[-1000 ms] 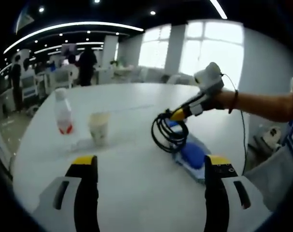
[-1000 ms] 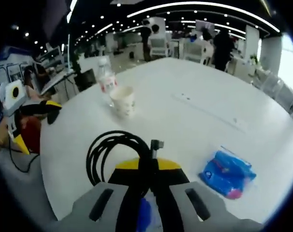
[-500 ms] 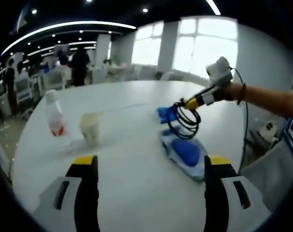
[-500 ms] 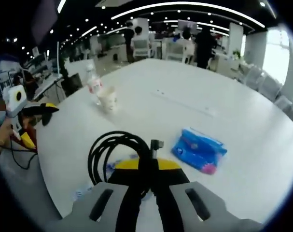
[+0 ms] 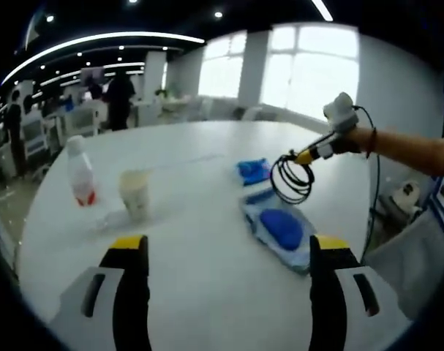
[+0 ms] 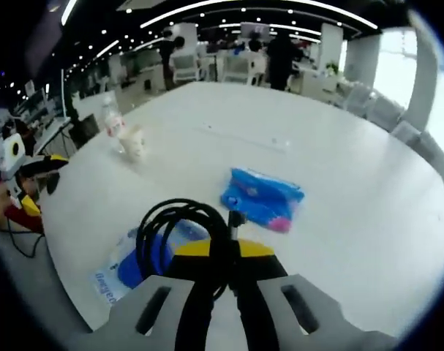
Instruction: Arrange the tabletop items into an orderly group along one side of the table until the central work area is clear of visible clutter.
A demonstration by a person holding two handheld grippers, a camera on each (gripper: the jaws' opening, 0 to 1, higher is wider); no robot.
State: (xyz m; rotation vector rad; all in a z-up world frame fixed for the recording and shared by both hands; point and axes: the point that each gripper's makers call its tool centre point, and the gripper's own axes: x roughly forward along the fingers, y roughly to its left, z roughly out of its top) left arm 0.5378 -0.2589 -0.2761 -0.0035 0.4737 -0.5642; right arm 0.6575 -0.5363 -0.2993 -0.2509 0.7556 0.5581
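My right gripper (image 6: 225,252) is shut on a coiled black cable (image 6: 179,232), held above the white table (image 6: 339,190). From the left gripper view, that right gripper (image 5: 308,155) hangs the cable coil (image 5: 293,178) over the table's right side. Below it lie a clear bag with a blue item (image 5: 280,228) (image 6: 137,256) and a blue tissue pack (image 5: 252,170) (image 6: 262,196). A paper cup (image 5: 136,194) (image 6: 134,141) and a plastic bottle with a red label (image 5: 78,172) (image 6: 112,126) stand at the left. My left gripper (image 5: 225,252) is open, low over the near table edge.
Office desks, chairs and standing people fill the background (image 5: 119,95). Bright windows (image 5: 309,69) lie beyond the table. The person's forearm (image 5: 408,150) reaches in from the right. The left gripper (image 6: 28,164) shows at the table's left edge in the right gripper view.
My right gripper has lifted the cable and carried it away from the blue bag toward the table's right side. The left gripper's jaws stay as they were.
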